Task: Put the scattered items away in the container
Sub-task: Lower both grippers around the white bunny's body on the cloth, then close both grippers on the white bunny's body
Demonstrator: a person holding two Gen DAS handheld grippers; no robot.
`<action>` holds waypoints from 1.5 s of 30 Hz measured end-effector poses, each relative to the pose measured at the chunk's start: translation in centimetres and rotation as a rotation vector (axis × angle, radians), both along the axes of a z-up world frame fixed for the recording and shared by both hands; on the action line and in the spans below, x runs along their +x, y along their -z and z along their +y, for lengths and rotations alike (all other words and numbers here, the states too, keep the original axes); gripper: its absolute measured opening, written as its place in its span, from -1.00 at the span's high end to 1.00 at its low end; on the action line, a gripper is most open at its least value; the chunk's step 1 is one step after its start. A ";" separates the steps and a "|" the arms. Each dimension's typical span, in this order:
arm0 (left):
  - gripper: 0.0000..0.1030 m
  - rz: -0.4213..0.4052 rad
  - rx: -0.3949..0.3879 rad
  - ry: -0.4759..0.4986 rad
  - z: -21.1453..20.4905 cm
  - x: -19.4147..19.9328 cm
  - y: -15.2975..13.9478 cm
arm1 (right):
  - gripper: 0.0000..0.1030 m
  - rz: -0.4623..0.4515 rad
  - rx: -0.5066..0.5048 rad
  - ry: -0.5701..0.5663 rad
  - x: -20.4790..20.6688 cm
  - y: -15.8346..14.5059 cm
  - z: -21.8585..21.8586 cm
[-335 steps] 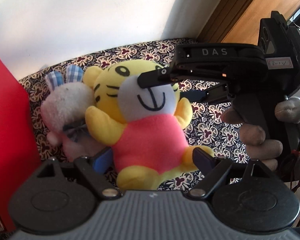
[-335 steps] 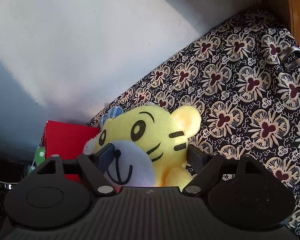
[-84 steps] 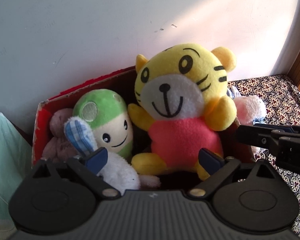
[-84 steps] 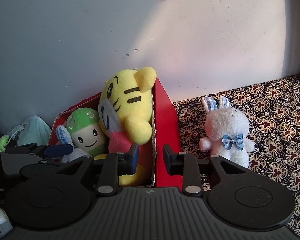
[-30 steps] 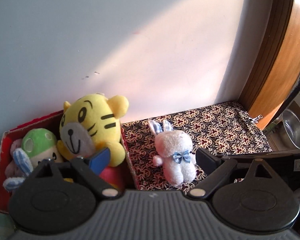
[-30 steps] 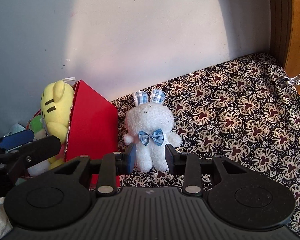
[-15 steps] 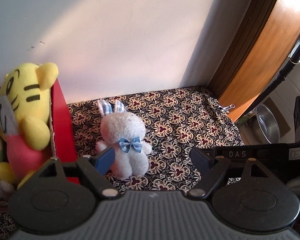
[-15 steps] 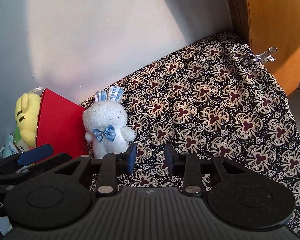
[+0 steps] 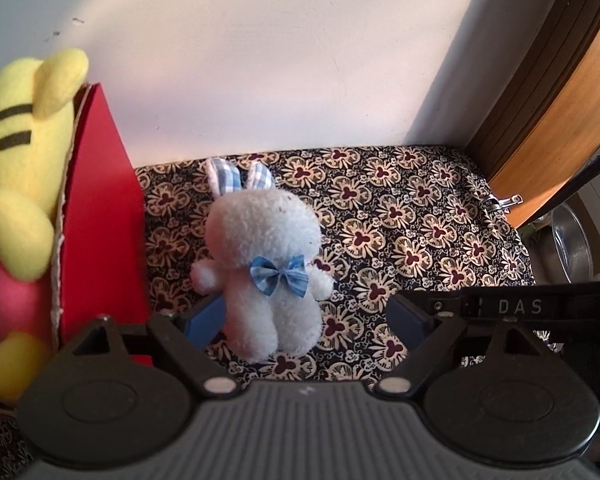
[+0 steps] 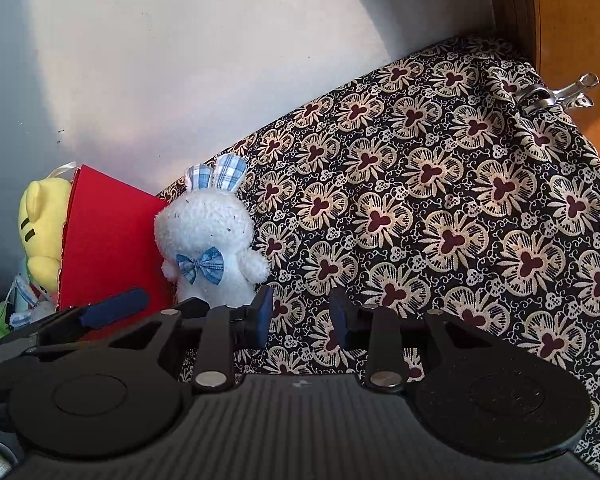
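Because the white rabbit [image 9: 266, 268] sits on the patterned cloth [image 9: 400, 216] just beside the red box [image 9: 100, 220], the left gripper [image 9: 304, 320] straddles it spread wide, not yet pinching.

A dark floral cloth [image 9: 400, 216] covers the surface; a white plush rabbit [image 9: 266, 268] and red box [image 9: 100, 216] sit on it

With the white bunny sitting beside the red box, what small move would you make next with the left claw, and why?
Probably ease the left claw a little further down and close it on the white bunny. Its jaws stand open around the bunny's lower body without pressing it, and the bunny sits on the patterned cloth outside the red box.
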State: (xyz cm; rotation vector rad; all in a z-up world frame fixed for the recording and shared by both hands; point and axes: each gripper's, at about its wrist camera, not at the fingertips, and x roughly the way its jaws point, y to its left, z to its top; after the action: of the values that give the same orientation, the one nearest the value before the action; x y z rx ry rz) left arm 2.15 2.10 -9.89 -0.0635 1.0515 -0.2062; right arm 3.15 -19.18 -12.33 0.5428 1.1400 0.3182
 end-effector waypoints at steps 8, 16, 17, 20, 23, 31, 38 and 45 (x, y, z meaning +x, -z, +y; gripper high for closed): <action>-0.60 0.036 -0.037 -0.032 1.0 0.4 1.6 | 0.33 -0.002 0.058 -0.066 3.1 0.4 0.8; -0.46 0.105 -0.088 -0.058 1.7 1.7 2.8 | 0.30 0.032 0.087 -0.175 5.3 1.3 4.1; -0.43 0.113 -0.090 -0.061 1.7 1.8 2.9 | 0.30 0.039 0.090 -0.178 5.4 1.5 4.3; -0.37 0.126 -0.073 -0.062 1.5 2.0 3.2 | 0.29 0.064 0.118 -0.167 5.5 2.2 4.4; -0.30 0.141 -0.073 -0.067 1.4 2.3 3.4 | 0.37 0.084 0.153 -0.179 5.5 2.5 4.4; -0.08 0.148 -0.076 0.011 0.6 1.8 2.7 | 0.99 0.070 0.177 -0.186 4.3 2.1 2.9; -0.07 0.144 -0.082 0.186 -1.7 0.0 1.9 | 0.99 0.111 0.195 -0.218 1.9 2.2 2.4; -0.16 0.107 -0.024 0.215 -1.6 -1.3 1.6 | 0.79 0.045 0.143 -0.180 0.3 1.5 1.5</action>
State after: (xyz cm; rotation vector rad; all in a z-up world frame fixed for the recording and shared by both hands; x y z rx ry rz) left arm 0.82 0.54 -11.44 0.0169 1.1631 -0.4136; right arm 3.42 -17.70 -13.81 0.5755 1.2184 0.5485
